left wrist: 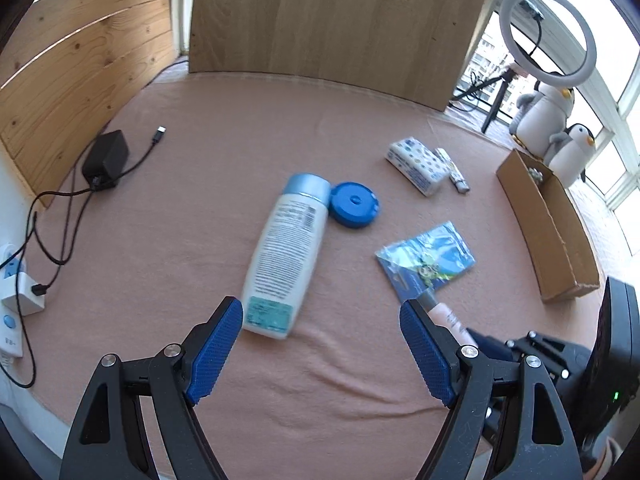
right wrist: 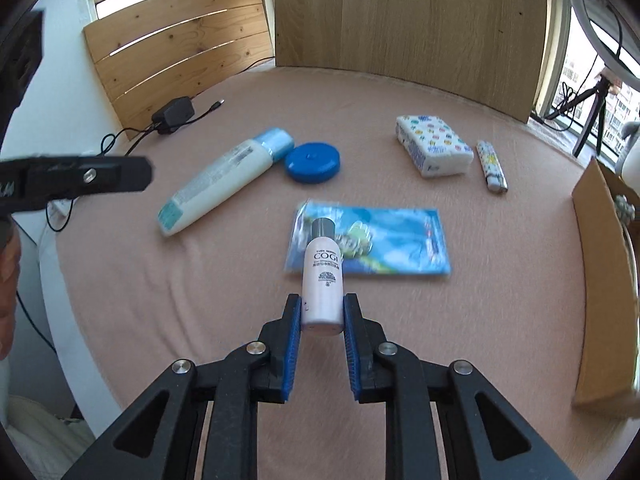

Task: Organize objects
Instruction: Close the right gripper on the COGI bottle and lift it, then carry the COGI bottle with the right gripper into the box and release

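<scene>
My right gripper [right wrist: 322,312] is shut on the base of a small pink bottle [right wrist: 323,280] with a silver cap, held above the pink cloth in front of a blue packet [right wrist: 396,244]. The same pink bottle [left wrist: 452,320] shows just behind the right finger in the left wrist view. My left gripper [left wrist: 320,316] stands open over the cloth with nothing between its fingers, close to the bottom end of a large white lotion bottle [left wrist: 284,256] lying flat. A blue round lid [left wrist: 354,204] lies beside that bottle's cap. A tissue pack [left wrist: 416,164] and a patterned lighter [left wrist: 454,170] lie further back.
An open cardboard box [left wrist: 548,232] stands at the right edge, with plush penguins [left wrist: 560,132] and a ring light [left wrist: 548,32] behind it. A black charger [left wrist: 106,160] with cables and a white power strip [left wrist: 16,292] lie at the left. Wooden boards [left wrist: 336,20] line the back.
</scene>
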`<state>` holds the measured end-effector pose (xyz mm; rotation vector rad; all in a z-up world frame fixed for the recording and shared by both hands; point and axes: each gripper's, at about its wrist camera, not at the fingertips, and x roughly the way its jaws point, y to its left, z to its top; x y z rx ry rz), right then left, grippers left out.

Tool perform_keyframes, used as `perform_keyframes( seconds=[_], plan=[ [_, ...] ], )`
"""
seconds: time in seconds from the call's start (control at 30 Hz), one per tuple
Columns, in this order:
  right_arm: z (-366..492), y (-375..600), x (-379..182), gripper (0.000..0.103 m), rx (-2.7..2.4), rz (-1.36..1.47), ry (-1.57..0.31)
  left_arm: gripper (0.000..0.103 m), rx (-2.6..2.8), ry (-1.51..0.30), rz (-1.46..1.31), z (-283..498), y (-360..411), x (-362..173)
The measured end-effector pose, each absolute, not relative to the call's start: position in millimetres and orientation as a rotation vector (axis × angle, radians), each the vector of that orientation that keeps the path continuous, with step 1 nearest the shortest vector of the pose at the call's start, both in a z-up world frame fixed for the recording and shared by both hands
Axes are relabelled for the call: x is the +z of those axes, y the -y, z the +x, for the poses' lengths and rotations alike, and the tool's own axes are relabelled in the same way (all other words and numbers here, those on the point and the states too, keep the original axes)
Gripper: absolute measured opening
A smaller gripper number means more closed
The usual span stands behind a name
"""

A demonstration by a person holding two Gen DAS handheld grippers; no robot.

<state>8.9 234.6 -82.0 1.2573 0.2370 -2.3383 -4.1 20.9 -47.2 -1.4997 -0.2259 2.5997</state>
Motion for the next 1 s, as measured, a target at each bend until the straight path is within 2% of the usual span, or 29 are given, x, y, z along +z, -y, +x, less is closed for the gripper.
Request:
perform_keyframes(
  seconds=[0.2,0.37,0.43,0.53,0.57,0.6,0.63,1.0],
  plan=[
    [53.9,-230.5,-95.8,0.019,-2.362,1.263,-0.211,0.083,2.425,0.223,-1.588,-8.3,-66.8,-78.1],
    [61.4,-230.9,-95.5,0.022,-2.383,1.222,-0.236,0.076,2.343,0.23,-1.658,-7.4,-87.9,-97.4],
    [64.5,-235.0,-96.0,0.023,-2.39,1.215,-0.227,0.067,2.314,0.229,-1.675,-7.0,-94.2,-103.7],
    [64.8,-237.1,-97.5,0.023,-2.396,1.202,-0.212,0.062,2.317,0.203,-1.665,-7.9,-101.7,-105.1],
    [64.6,-236.2,-97.8,0.023,-2.398,1.196,-0.218,0.056,2.313,0.199,-1.663,-9.6,-104.3,-105.9],
    [65.1,-235.7,-98.0,0.022,-2.401,1.19,-0.22,0.043,2.309,0.188,-1.665,-11.0,-106.7,-106.3],
    [65.5,-235.7,-98.6,0.022,-2.405,1.186,-0.216,0.036,2.305,0.178,-1.664,-12.9,-107.3,-106.5],
    [64.9,-236.2,-98.6,0.018,-2.422,1.162,-0.19,0.031,2.323,0.152,-1.631,-13.0,-110.3,-99.0]
  ],
)
